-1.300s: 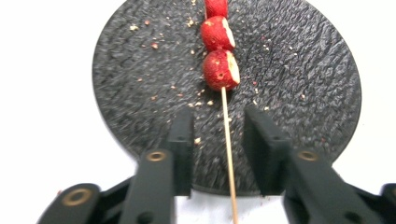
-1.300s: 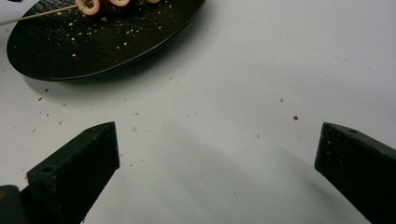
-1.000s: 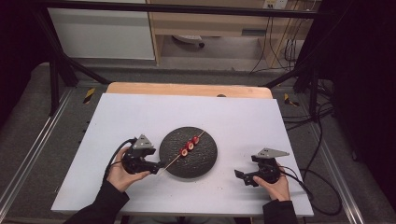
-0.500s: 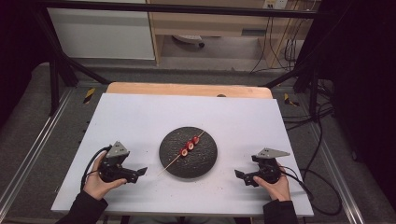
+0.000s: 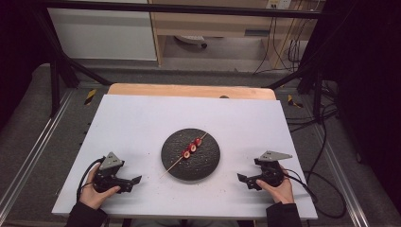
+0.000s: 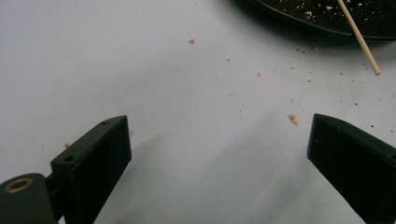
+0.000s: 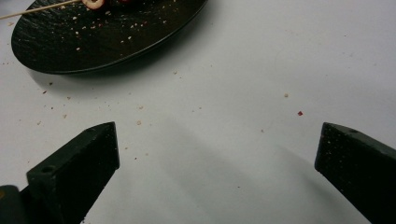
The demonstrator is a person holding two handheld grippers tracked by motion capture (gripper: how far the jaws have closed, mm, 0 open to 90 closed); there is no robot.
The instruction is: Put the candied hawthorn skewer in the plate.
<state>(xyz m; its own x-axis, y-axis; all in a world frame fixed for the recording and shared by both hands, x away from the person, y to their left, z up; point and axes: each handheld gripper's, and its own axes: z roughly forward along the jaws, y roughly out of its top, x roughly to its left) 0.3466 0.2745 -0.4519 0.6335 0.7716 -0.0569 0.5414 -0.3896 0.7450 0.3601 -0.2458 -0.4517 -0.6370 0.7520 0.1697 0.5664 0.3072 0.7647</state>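
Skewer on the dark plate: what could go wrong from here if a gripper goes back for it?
1. The skewer overhangs the plate rim, its bare end just above the table; a push on it could tip or roll the pieces off.
2. Crumbs litter the table near the left gripper; sliding jaws could smear them.
3. The right gripper sits open near the plate's edge and might shove it.

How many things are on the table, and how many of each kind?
Black plate: 1
Wooden skewer: 1
Red fruit pieces on the skewer: 3
Claws, left claw and right claw: 2
Total: 7
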